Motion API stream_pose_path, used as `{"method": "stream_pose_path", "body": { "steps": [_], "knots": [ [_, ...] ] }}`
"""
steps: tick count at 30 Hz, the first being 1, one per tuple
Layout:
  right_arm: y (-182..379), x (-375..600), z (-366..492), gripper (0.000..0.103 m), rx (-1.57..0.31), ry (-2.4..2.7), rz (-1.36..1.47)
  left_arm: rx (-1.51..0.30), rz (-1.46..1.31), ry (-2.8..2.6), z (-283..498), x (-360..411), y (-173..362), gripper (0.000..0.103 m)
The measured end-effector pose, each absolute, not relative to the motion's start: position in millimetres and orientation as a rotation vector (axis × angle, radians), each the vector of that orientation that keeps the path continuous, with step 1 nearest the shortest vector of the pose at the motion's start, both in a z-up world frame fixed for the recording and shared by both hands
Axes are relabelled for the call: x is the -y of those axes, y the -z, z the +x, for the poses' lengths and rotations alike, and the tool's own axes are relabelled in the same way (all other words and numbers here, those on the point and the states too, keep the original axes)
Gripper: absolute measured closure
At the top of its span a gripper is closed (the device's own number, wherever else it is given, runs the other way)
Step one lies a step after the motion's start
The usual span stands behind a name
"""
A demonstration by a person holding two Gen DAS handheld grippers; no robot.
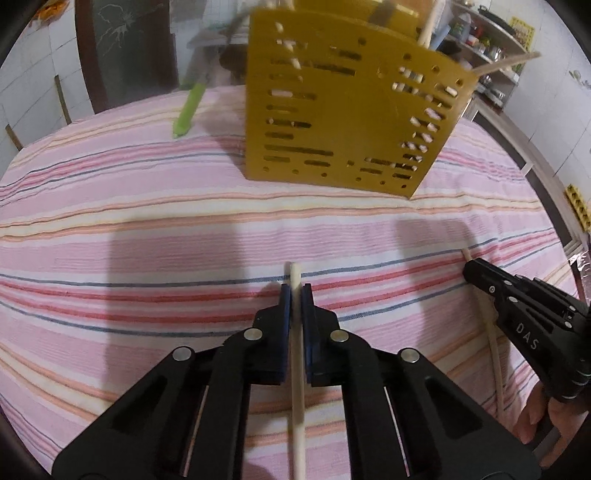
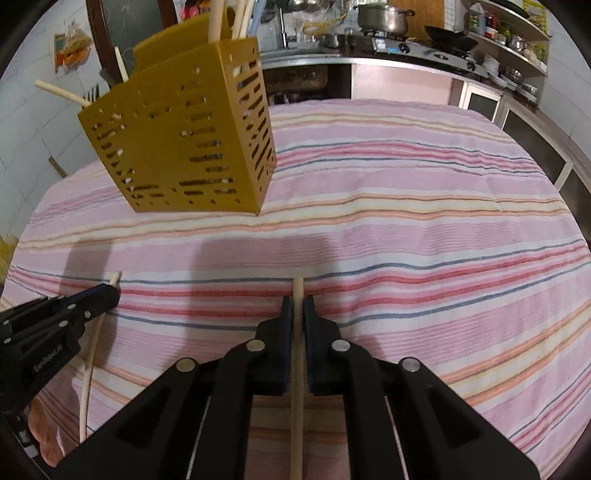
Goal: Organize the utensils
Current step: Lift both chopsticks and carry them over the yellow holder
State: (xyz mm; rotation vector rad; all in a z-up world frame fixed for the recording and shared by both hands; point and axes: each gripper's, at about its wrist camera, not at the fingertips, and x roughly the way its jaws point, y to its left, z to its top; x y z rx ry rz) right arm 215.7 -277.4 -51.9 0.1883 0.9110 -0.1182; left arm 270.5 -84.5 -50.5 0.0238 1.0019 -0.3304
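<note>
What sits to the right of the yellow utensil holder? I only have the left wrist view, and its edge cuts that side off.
Observer: Bare striped tablecloth; past it, a stove with a steel pot on a counter.
Operator: Is the right gripper closed on its own stick? I see it only from the side.
Observer: Yes, the right gripper is shut on a pale wooden stick, the tip poking out just beyond the fingers.
Operator: What stands inside the holder?
Observer: Several pale sticks rise from the yellow utensil holder, and fork tines show at its left back corner.
</note>
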Motion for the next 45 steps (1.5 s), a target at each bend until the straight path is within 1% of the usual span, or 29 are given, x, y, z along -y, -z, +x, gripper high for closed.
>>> {"method": "stream_pose_path", "body": {
  "steps": [6,15,21,32,45],
  "knots": [
    [37,267,192,0.097,-0.805,0.097,0.223,-0.87,0.027,0.319,245,71,24,0.098],
    [-25,256,149,0.097,-0.532,0.071,0.244,-0.645,-0.053,0.267,204,27,-35,0.098],
    [-47,242,127,0.097,-0.377,0.084,0.194,-0.52,-0.059,0.217,174,10,-58,0.098],
    [-61,210,96,0.097,-0.242,0.067,0.113,-0.394,-0.027,0.153,135,-1,-68,0.098],
    [-73,206,77,0.097,-0.202,0.06,0.104,-0.311,-0.02,0.142,108,-9,-83,0.098]
  ]
}}
